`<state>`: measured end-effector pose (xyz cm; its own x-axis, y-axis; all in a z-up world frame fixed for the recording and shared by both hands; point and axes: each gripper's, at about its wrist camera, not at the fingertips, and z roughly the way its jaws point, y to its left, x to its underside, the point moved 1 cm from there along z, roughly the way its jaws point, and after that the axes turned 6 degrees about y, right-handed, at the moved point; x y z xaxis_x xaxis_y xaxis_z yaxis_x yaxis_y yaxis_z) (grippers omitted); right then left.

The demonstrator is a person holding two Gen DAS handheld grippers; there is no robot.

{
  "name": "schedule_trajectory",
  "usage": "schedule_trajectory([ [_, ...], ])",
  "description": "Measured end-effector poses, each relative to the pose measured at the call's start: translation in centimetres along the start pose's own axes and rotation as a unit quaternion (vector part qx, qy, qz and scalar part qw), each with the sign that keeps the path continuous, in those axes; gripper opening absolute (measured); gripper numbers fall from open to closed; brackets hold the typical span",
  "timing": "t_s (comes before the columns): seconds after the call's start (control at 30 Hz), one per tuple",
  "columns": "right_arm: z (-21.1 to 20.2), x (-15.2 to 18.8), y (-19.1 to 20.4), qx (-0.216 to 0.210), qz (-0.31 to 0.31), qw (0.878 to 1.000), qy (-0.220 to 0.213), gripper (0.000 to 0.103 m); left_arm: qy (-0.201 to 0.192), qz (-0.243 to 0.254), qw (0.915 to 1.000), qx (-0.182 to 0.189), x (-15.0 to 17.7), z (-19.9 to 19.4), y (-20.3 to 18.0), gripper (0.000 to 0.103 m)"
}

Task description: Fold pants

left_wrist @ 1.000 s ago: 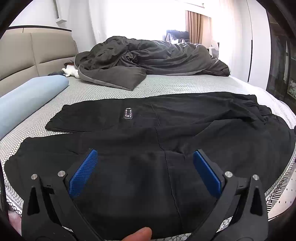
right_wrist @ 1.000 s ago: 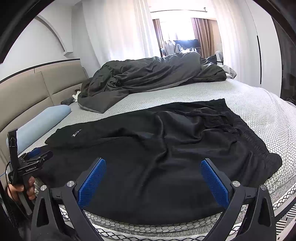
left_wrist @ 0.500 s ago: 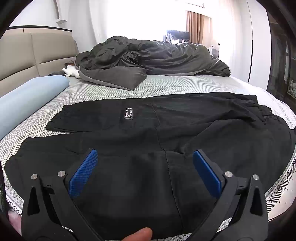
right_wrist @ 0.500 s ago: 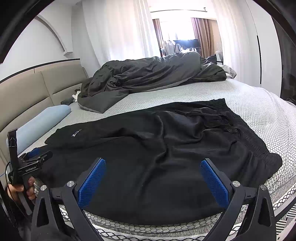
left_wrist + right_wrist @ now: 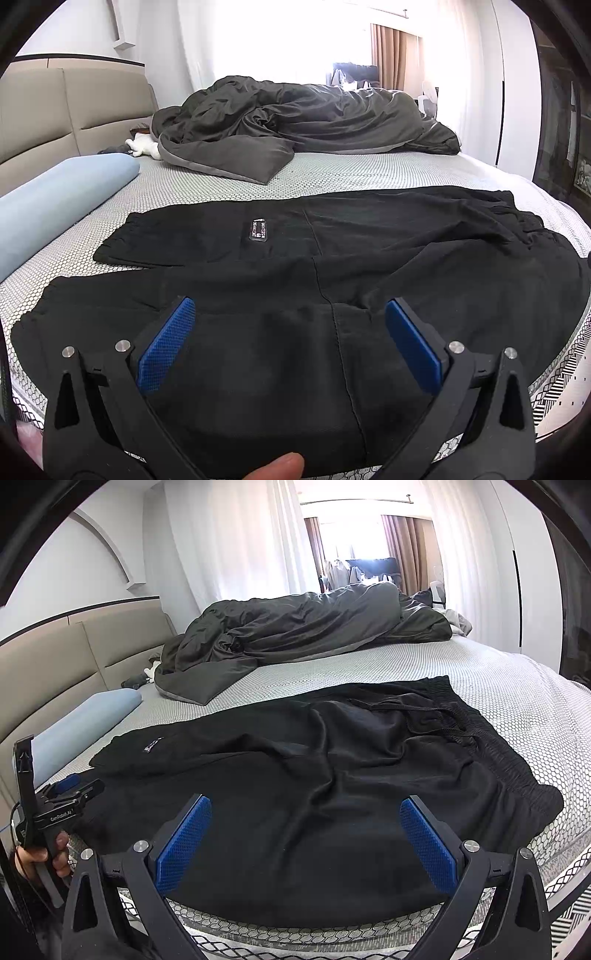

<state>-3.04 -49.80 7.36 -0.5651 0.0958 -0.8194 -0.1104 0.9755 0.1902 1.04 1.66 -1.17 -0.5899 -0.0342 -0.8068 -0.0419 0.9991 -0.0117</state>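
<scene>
Black pants (image 5: 332, 266) (image 5: 314, 775) lie spread flat across the near part of the bed, legs to the left, waistband with drawstring (image 5: 491, 746) to the right. A small label (image 5: 258, 229) sits on the far leg. My left gripper (image 5: 290, 319) hovers open over the near leg, blue pads apart, nothing between them. Over the seat area near the bed's front edge, my right gripper (image 5: 304, 821) is open and holds nothing. The right wrist view also shows the left gripper (image 5: 62, 805) at far left, held by a hand.
A crumpled dark grey duvet (image 5: 295, 125) fills the back of the bed. A light blue pillow (image 5: 55, 199) lies along the left by the beige headboard (image 5: 55, 107). The patterned mattress (image 5: 517, 686) shows bare between pants and duvet. A fingertip (image 5: 277, 467) shows at the bottom edge.
</scene>
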Motion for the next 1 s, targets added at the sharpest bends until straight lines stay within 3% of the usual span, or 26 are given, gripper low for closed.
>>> schedule_trajectory([
  [0.2,-0.1,0.1,-0.2,0.001,0.003,1.000,-0.004,0.103,-0.004,-0.009,0.9999,0.012,-0.1,-0.5,0.3,0.102],
  [0.37,-0.3,0.0,-0.7,-0.011,0.016,1.000,-0.008,0.103,0.002,-0.048,0.9975,0.053,-0.4,-0.9,1.7,0.102],
  [0.5,-0.1,0.1,-0.9,-0.025,0.020,0.999,0.002,0.103,0.001,-0.066,0.9964,0.053,-0.4,-1.4,3.4,0.102],
  [0.7,-0.2,0.1,-0.9,0.009,-0.011,1.000,-0.004,0.103,-0.002,-0.093,0.9950,0.037,0.5,-2.6,7.7,0.102],
  [0.8,-0.7,-0.3,-2.3,0.022,0.014,1.000,-0.007,0.103,-0.014,-0.125,0.9921,0.011,1.4,-3.9,11.4,0.102],
  [0.9,-1.0,-0.5,-3.8,0.035,0.031,0.999,-0.008,0.103,-0.014,-0.168,0.9848,-0.042,2.6,-5.3,15.8,0.102],
  [1.0,-1.3,-0.7,-5.3,0.046,0.046,0.998,-0.006,0.103,0.007,-0.227,0.9707,-0.078,4.2,-6.6,20.0,0.102],
])
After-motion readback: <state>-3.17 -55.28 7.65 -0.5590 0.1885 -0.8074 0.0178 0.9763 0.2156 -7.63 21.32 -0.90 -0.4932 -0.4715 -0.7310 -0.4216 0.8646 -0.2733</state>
